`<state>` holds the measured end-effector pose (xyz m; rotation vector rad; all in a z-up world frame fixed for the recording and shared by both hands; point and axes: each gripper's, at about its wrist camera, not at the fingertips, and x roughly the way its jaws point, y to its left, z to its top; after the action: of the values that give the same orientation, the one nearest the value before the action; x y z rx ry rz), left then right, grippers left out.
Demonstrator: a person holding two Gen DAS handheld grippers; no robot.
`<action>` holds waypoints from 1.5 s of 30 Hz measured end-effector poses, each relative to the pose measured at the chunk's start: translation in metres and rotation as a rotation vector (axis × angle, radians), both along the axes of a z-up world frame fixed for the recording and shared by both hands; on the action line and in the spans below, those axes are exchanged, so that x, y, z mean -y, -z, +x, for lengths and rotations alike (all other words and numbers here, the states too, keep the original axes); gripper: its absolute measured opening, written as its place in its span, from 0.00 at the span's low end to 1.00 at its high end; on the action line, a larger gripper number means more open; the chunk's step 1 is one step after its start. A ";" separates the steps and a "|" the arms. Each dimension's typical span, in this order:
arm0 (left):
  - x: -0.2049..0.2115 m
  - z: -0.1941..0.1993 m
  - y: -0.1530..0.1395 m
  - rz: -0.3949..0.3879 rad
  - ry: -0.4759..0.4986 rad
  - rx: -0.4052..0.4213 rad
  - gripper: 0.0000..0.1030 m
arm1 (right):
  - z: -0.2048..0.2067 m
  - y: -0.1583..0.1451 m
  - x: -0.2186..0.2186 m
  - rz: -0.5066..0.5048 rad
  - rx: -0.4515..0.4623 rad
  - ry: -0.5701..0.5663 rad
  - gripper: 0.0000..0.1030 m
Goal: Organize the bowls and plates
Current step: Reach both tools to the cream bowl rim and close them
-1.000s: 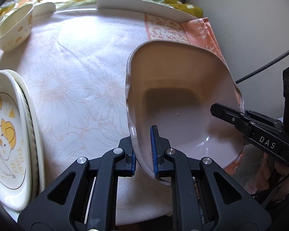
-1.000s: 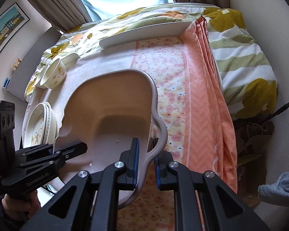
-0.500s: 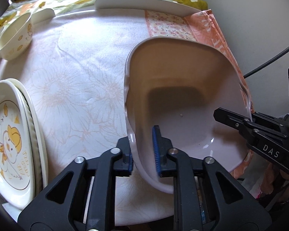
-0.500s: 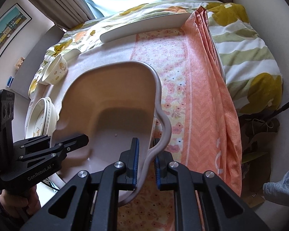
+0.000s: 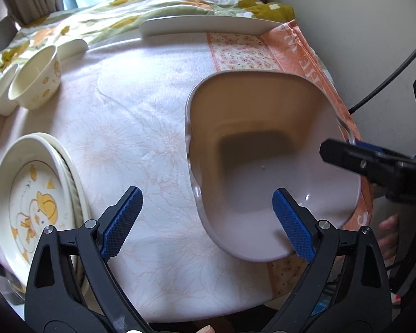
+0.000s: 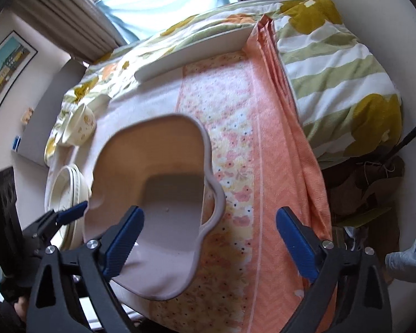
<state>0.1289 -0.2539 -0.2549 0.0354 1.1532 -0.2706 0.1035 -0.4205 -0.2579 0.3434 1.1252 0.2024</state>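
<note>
A large pale pink dish with a wavy rim (image 5: 266, 163) rests on the table's right side, half on the orange cloth; it also shows in the right wrist view (image 6: 158, 202). My left gripper (image 5: 208, 219) is open, its jaws spread either side of the dish's near left rim. My right gripper (image 6: 209, 238) is open, its jaws astride the dish's right rim. A stack of cream plates with a duck picture (image 5: 33, 202) lies at the left. Two small cream bowls (image 5: 36, 80) stand at the far left.
A long white tray (image 5: 208, 25) lies along the table's far edge. A white floral cloth (image 5: 130, 127) covers the table, with an orange floral cloth (image 6: 235, 127) on the right. A striped yellow-green cushion (image 6: 332, 63) lies beyond. A cable (image 5: 388, 69) hangs at the right.
Both grippers have opened and let go of the pink dish's rim. The dish has come down and now lies on the table.
</note>
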 end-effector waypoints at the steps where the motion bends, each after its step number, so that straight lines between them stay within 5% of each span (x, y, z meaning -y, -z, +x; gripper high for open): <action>1: -0.001 -0.003 -0.005 0.003 0.004 0.006 0.92 | -0.001 -0.004 0.000 0.003 0.010 0.004 0.93; 9: -0.041 -0.027 -0.086 -0.028 -0.055 0.128 0.92 | -0.016 -0.090 -0.031 -0.012 0.227 -0.070 0.94; 16: -0.138 -0.024 -0.172 -0.078 -0.198 0.252 0.92 | 0.004 -0.178 -0.096 -0.011 0.359 -0.238 0.94; 21: -0.214 0.012 -0.191 -0.066 -0.261 0.258 0.92 | 0.035 -0.205 -0.160 -0.048 0.395 -0.311 0.94; 24: -0.259 0.038 -0.180 -0.083 -0.294 0.222 0.92 | 0.062 -0.198 -0.196 -0.084 0.382 -0.294 0.94; 30: -0.322 0.095 -0.118 -0.204 -0.322 0.087 0.90 | 0.132 -0.136 -0.249 -0.058 0.185 -0.269 0.94; 31: -0.329 0.106 -0.105 -0.218 -0.318 0.068 0.89 | 0.142 -0.122 -0.257 -0.058 0.150 -0.259 0.91; 34: -0.339 0.137 -0.064 -0.251 -0.303 -0.007 0.81 | 0.171 -0.077 -0.273 -0.023 0.035 -0.218 0.61; 40: -0.333 0.185 -0.001 -0.271 -0.239 -0.131 0.48 | 0.208 -0.012 -0.294 0.005 -0.112 -0.148 0.48; 45: -0.330 0.203 0.022 -0.268 -0.210 -0.166 0.39 | 0.221 0.007 -0.301 0.004 -0.161 -0.123 0.33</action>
<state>0.3318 0.0757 -0.2767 -0.3475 1.2661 -0.2427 0.3248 -0.1191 -0.2651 0.2975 1.3065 0.2897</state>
